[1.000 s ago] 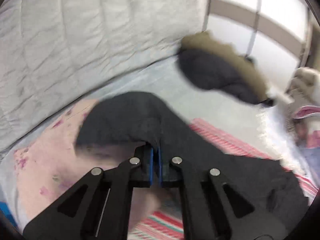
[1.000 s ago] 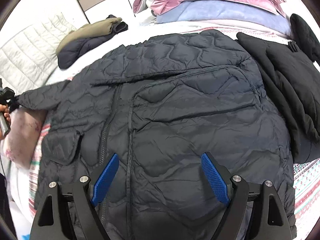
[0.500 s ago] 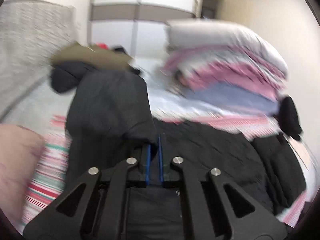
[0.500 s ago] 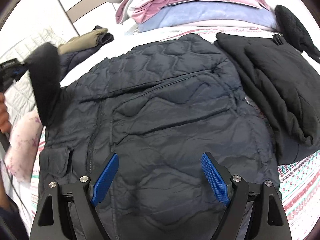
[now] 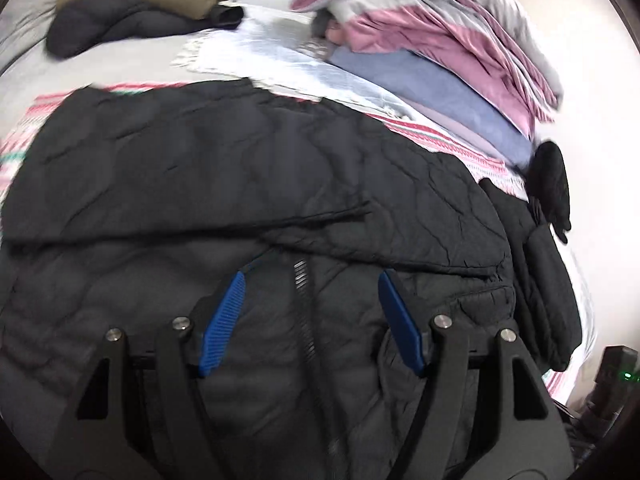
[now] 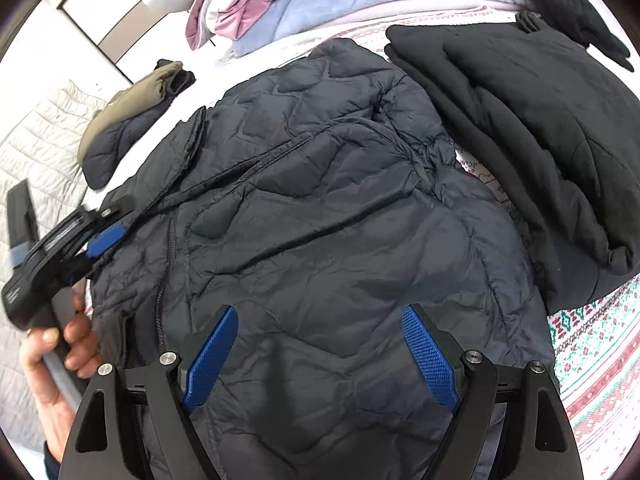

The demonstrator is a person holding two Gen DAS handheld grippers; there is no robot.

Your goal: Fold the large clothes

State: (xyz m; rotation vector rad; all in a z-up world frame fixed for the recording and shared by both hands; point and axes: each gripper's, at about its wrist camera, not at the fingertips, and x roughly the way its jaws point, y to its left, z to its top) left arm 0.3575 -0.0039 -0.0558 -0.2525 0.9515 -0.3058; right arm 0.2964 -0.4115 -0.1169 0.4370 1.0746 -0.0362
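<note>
A large dark quilted jacket lies spread on the bed, its left sleeve folded across the front. It fills the left wrist view too. My left gripper is open and empty, just above the jacket's zipper. It also shows in the right wrist view, held by a hand at the jacket's left edge. My right gripper is open and empty over the jacket's lower part.
A folded black garment lies right of the jacket, with a black glove beyond it. A pile of pink and blue blankets sits at the back. A folded olive and navy jacket lies far left. A patterned blanket covers the bed.
My left gripper carried the sleeve over the jacket's front, let it go and opened. The right gripper shifted slightly and stayed open.
</note>
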